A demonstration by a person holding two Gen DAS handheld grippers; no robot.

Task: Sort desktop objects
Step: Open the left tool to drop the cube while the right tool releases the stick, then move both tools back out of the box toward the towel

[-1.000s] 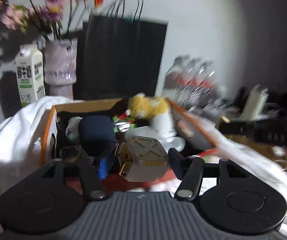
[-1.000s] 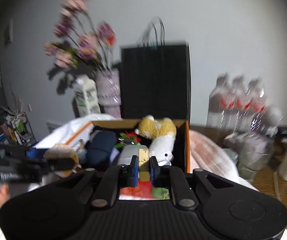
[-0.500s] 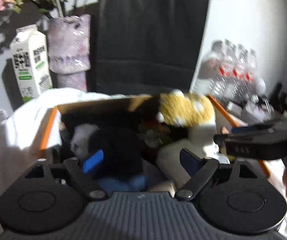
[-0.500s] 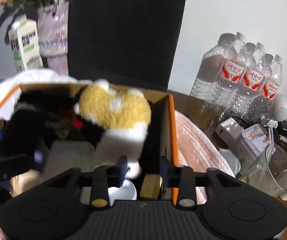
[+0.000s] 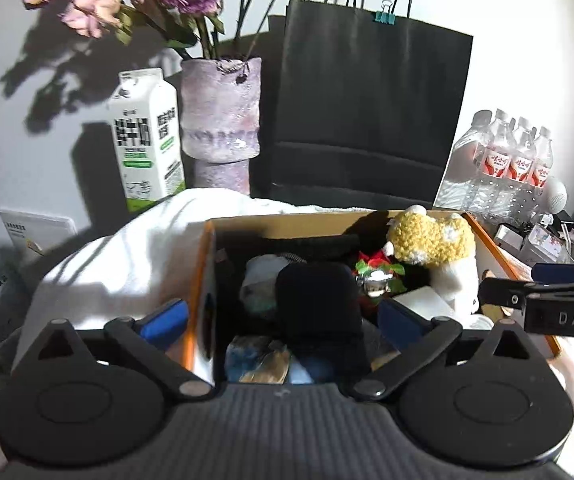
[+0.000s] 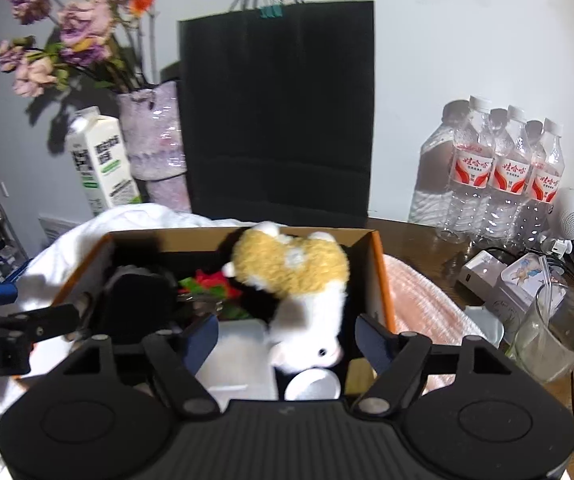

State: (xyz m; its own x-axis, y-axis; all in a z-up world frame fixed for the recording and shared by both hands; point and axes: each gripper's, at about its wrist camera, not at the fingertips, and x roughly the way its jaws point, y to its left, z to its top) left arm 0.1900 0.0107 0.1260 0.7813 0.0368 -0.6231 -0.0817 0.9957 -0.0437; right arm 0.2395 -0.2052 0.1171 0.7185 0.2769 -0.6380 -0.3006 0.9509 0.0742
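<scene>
While both grippers hang over it, the box (image 5: 371,216) sits in front of me on a white cloth (image 5: 135,256), its orange-edged cardboard walls open at the top and its inside crowded. From the left wrist I see a dark blue pouch (image 5: 319,312) standing near the middle of the box, a pale crumpled thing just left of it, a red and green sprig (image 5: 379,264) with something shiny behind it, and a plush toy (image 5: 431,240) with a yellow woolly top and white body leaning against the right wall. A white block (image 6: 239,352) lies low in the box beside the plush, and a small white round lid (image 6: 313,384) shows under the plush in the right wrist view.

My left gripper (image 5: 283,316) has just been opening and its jaws stand spread wide: one blue pad hangs outside the box's left wall, the other inside, with the pouch between them but not pressed. My right gripper (image 6: 287,336) has also just been opening; its pads stand apart on either side of the plush's white face and touch nothing that I can see.

Behind the box stand a black paper bag (image 5: 367,100), a purple vase (image 5: 221,108) of faded flowers and a milk carton (image 5: 145,140). To the right, on the wooden table (image 6: 419,240), are water bottles (image 6: 507,176), a glass jug (image 6: 551,332) and a pink cloth (image 6: 419,300).
</scene>
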